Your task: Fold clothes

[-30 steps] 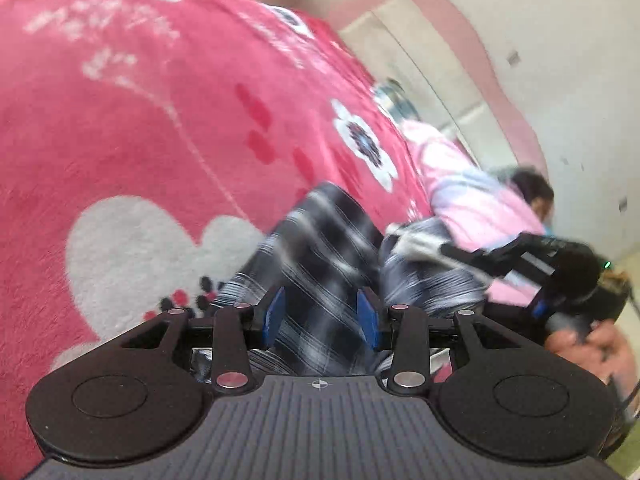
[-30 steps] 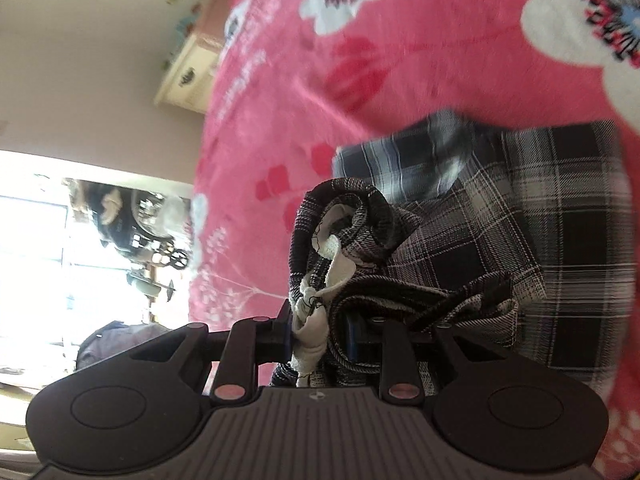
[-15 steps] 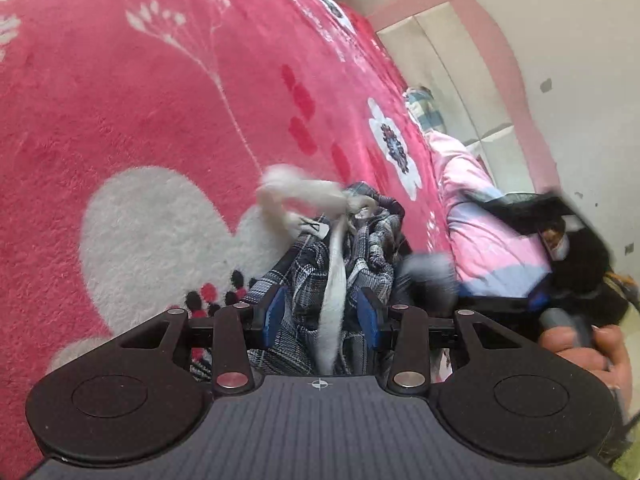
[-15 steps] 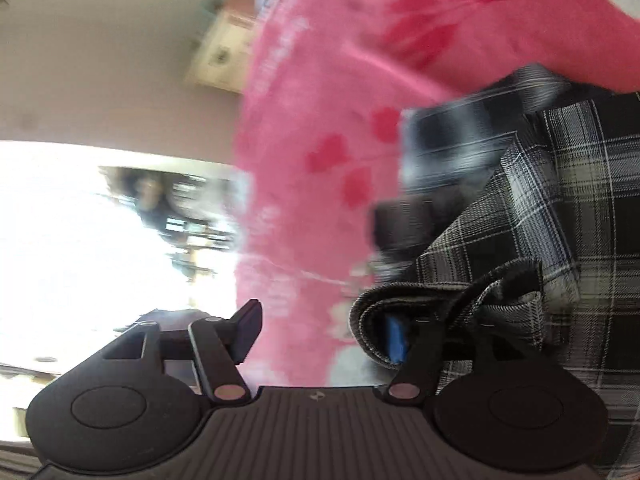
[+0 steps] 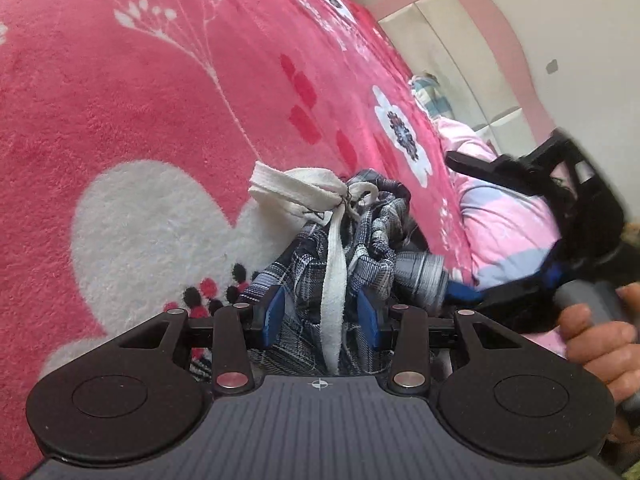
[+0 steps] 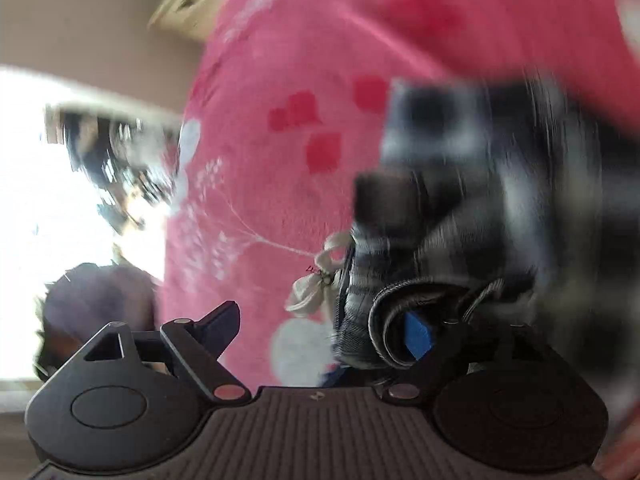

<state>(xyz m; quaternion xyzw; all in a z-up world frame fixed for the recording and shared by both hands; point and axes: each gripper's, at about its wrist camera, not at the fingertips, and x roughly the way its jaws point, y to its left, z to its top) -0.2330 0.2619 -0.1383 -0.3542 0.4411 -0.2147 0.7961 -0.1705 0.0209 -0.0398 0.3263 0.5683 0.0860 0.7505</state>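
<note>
The pink blanket (image 5: 168,92) with its white flowers and hearts takes up most of both views, and everything sits on top of it. On it lies the plaid garment (image 5: 320,276), dark grey-and-white check, bunched into a heap right in front of the left gripper (image 5: 320,316). That gripper's jaws are spread, with the crumpled cloth filling the gap between the two blue pads; the pads don't look like they're squeezing it, more like the cloth is just sitting in there. A white drawstring (image 5: 334,280) runs straight down the middle between the jaws, with its knotted ends flopped out toward the white heart on the blanket.

The right gripper (image 6: 324,332) view is pretty smeared, but its jaws are wide apart. A rolled edge of the plaid garment (image 6: 400,320) is draped around the right-side finger only, curling around its blue pad (image 6: 418,336), while the left-side finger pokes out over bare blanket. The drawstring (image 6: 316,284) knot shows just beside that roll.
</note>
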